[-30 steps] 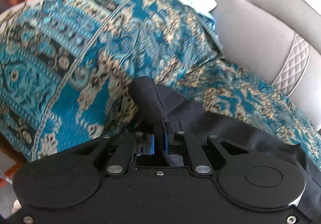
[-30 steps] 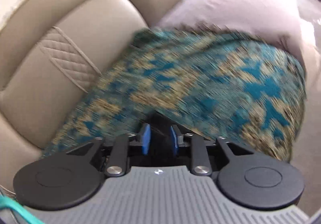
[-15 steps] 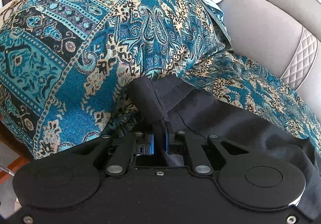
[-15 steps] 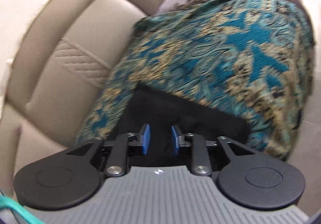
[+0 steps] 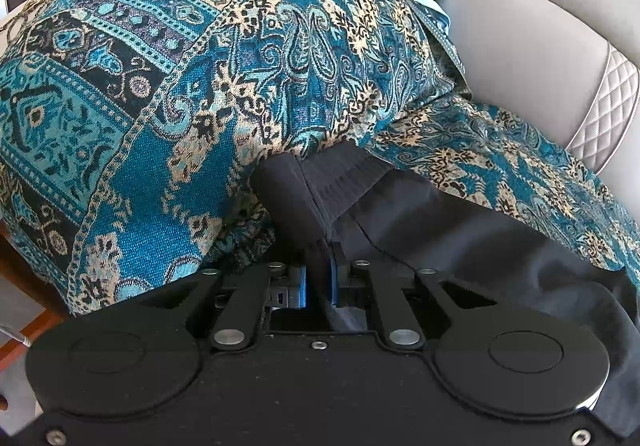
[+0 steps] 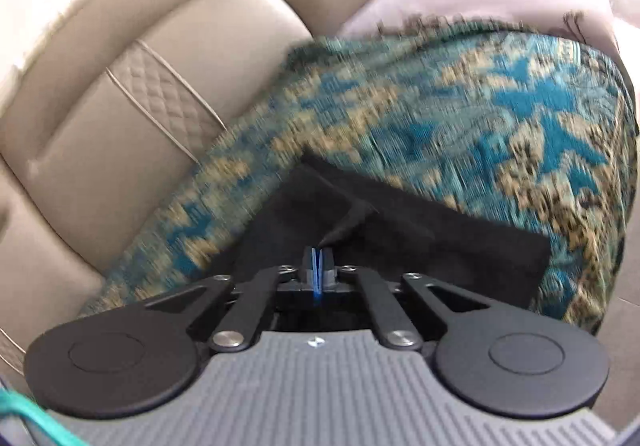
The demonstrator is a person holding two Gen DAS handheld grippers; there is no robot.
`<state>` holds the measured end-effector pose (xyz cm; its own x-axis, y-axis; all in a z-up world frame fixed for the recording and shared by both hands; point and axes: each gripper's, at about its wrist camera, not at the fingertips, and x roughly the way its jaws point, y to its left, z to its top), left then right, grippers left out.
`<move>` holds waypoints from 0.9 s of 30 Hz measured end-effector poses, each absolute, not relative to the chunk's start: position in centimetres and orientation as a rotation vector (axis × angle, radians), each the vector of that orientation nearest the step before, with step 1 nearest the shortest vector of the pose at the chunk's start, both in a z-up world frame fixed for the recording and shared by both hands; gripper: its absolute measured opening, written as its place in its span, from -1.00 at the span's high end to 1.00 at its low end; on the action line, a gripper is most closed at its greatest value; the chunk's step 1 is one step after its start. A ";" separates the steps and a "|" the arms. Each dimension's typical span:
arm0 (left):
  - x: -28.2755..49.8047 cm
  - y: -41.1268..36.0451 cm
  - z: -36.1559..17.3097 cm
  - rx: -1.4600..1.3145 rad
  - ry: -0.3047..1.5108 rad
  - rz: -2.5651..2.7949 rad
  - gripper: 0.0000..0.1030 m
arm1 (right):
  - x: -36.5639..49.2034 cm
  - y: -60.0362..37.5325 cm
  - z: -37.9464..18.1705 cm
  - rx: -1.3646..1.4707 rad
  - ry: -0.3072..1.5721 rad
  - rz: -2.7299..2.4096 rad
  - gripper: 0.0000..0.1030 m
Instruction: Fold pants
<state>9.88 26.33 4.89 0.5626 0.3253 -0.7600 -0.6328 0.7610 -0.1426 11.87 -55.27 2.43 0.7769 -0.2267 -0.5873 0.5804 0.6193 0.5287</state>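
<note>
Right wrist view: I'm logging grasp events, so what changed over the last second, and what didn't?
The right gripper went from open above the black pants to shut, pinching a fold of them. The left gripper stayed clamped on the pants' waistband, over the patterned teal throw.

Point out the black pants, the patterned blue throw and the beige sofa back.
black pants [image 5: 460, 222], left wrist view, on the flat cloth right of the waistband.
patterned blue throw [image 5: 160, 94], left wrist view, on the draped hump.
beige sofa back [image 6: 132, 46], right wrist view, on a cushion panel.
</note>
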 end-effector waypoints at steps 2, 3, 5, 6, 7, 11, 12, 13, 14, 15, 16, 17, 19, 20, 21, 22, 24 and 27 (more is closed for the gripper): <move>9.9 26.6 5.0 -0.438 0.790 0.583 0.79 | 11.1 -55.5 4.0 0.794 0.411 -0.461 0.96; 9.9 26.7 5.0 -0.443 0.789 0.582 0.79 | 10.7 -55.8 4.9 0.814 0.364 -0.452 0.96; 10.0 26.9 5.2 -0.447 0.786 0.580 0.79 | 10.1 -56.2 6.5 0.835 0.319 -0.453 0.96; 10.0 26.9 5.2 -0.445 0.785 0.579 0.79 | 9.9 -56.3 7.2 0.840 0.325 -0.461 0.89; 10.0 26.9 5.2 -0.443 0.785 0.579 0.79 | 10.0 -56.5 7.7 0.838 0.364 -0.467 0.86; 10.0 26.9 4.7 -0.448 0.794 0.586 0.78 | 9.9 -56.0 6.8 0.799 0.522 -0.452 0.68; 10.0 26.9 4.5 -0.450 0.797 0.587 0.78 | 9.9 -55.8 6.1 0.789 0.551 -0.446 0.51; 10.0 26.9 4.4 -0.451 0.800 0.587 0.78 | 9.9 -55.6 5.3 0.789 0.586 -0.444 0.41; 10.0 26.9 4.4 -0.450 0.801 0.587 0.78 | 9.9 -55.3 4.4 0.794 0.609 -0.436 0.25; 10.0 26.9 4.4 -0.449 0.801 0.586 0.78 | 10.0 -55.0 3.6 0.807 0.631 -0.422 0.21; 10.0 26.9 4.4 -0.451 0.800 0.584 0.78 | 10.0 -54.8 2.8 0.826 0.653 -0.399 0.21; 10.0 26.9 4.4 -0.453 0.799 0.583 0.78 | 10.0 -54.5 2.1 0.846 0.679 -0.369 0.16; 10.0 27.0 4.4 -0.454 0.798 0.582 0.78 | 10.0 -53.4 1.4 0.868 0.716 -0.303 -0.08; 10.0 27.0 4.4 -0.455 0.798 0.581 0.78 | 10.0 -52.8 1.5 0.853 0.721 -0.274 -0.19; 10.0 27.0 4.4 -0.455 0.798 0.581 0.78 | 10.0 -52.0 1.8 0.841 0.736 -0.242 -0.26; 10.0 27.0 4.4 -0.456 0.798 0.582 0.78 | 10.0 -51.3 2.0 0.840 0.756 -0.209 -0.27; 10.0 27.0 4.4 -0.458 0.799 0.583 0.77 | 9.8 -49.9 1.9 0.857 0.802 -0.158 -0.28; 9.9 27.0 4.2 -0.463 0.802 0.583 0.77 | 9.2 -47.6 1.1 0.905 0.833 -0.062 -0.28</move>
<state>9.91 27.03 4.24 0.5557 0.3061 -0.7730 -0.6413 0.7495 -0.1643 9.16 -47.59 1.14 0.6929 0.2840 -0.6628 0.3795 0.6379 0.6701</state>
